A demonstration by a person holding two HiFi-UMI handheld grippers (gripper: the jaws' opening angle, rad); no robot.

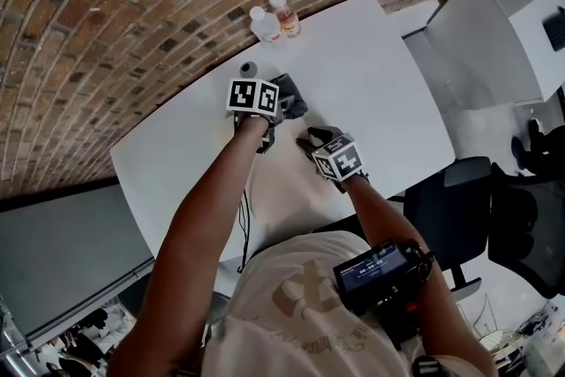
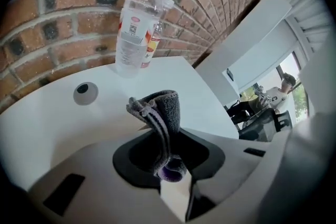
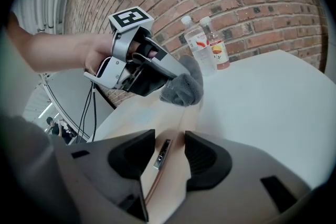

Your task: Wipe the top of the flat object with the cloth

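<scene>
Arms point(image 1: 207, 216) half-hide our pale flat board point(image 3: 144, 113); left gripper point(image 2: 170, 170) clamps one grey cloth point(image 2: 163, 107); right gripper point(image 3: 169, 152) narrowly parted, empty; two clear plastic bottles point(image 1: 265, 24) at twelve o'clock.

A red brick wall point(image 1: 132, 4) runs beyond the fingers point(image 3: 131, 153), along the far edge of the white counter point(image 1: 388, 93). Right of the fingers a black office chair point(image 1: 459, 207) stands on pale floor point(image 1: 494, 128). Left of them lies a grey surface point(image 1: 62, 252). Daylight enters through a window point(image 2: 300, 94) far to their right.

Cloth point(image 1: 291, 98) over flat object point(image 1: 281, 190) (bottles point(image 1: 265, 24) stand behind).
</scene>
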